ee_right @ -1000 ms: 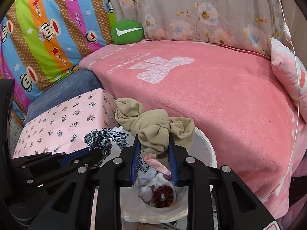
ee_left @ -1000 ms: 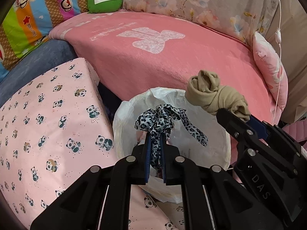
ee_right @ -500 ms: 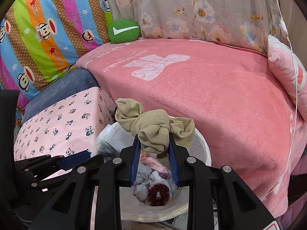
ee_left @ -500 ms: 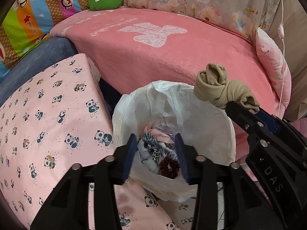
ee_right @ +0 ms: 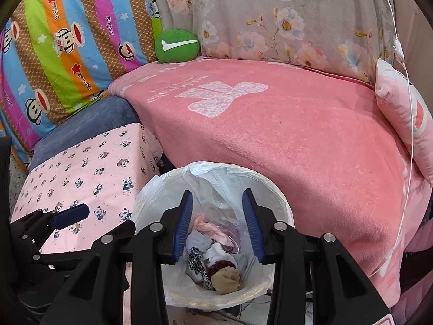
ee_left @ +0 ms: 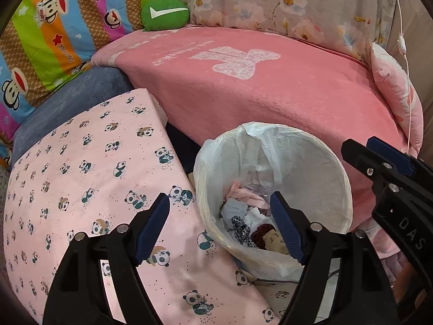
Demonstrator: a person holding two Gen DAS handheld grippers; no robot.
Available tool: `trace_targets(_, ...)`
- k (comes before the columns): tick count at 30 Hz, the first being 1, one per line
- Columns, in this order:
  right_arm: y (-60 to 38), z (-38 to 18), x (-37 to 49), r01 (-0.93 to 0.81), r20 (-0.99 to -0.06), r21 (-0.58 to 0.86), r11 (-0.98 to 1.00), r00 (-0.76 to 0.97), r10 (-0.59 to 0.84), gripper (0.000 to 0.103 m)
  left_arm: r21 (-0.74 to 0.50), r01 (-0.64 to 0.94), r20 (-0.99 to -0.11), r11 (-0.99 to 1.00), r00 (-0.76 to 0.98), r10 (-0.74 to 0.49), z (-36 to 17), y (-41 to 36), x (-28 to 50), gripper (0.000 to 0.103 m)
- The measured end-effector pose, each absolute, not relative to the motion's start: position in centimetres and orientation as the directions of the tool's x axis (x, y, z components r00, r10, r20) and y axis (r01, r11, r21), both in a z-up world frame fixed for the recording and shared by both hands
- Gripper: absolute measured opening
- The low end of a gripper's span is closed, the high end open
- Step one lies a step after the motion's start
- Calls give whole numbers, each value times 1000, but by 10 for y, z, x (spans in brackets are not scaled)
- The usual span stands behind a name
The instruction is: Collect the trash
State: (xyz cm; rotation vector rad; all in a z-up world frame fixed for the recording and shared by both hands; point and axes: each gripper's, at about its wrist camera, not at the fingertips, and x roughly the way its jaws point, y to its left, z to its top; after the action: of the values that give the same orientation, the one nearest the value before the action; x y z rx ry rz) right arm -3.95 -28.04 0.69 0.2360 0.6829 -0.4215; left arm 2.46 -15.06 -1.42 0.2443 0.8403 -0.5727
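A white bin (ee_left: 319, 162) lined with a plastic bag stands against the pink bed; it also shows in the right wrist view (ee_right: 278, 203). Inside lie a leopard-print scrunchie (ee_left: 242, 228) (ee_right: 197, 264), a beige sock bundle (ee_left: 274, 241) (ee_right: 226, 281), a dark red scrunchie (ee_right: 220, 265) and pale cloth scraps. My left gripper (ee_left: 220, 228) is open and empty above the bin's left rim. My right gripper (ee_right: 217, 228) is open and empty above the bin.
A pink panda-print box (ee_left: 81, 184) stands left of the bin. The pink blanket bed (ee_right: 270, 124) is behind it, with a green cushion (ee_right: 177, 45), a striped monkey quilt (ee_right: 59, 43) and a pink pillow (ee_right: 406, 116). A white cord (ee_right: 406, 81) hangs at right.
The left gripper opened and dropped the leopard scrunchie into the bin. Then the right gripper opened and the beige sock bundle fell in. Both grippers drew back a little.
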Motion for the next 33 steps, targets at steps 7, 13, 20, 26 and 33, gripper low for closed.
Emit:
trace_targets(7,-267,14,-46,461,-651,28,887,682,-334,51,2,533,-748,846,563,-353,-15,-135,19,80)
trace_targets(13,-258,16,-53,463,-656,-2,886,669,-351,58,16,502,-745,865,583,-325,-17,-120,16,85)
trace_targets(20,-247,13,-59,461,-668,-42,886,647,-368,66,25,471,-748,882,594,-296,-22,-106,12,90)
trace_targets(26,-238,7,-64,460,-679,-62,886,631,-375,71,28,449,-760,893,590,-273,-30,-95,9,91)
trace_targets(33,-233,-4,-70,457,-697,-59,887,617,-365,82,23,423,-776,906,579,-251,-39,-84,7,92)
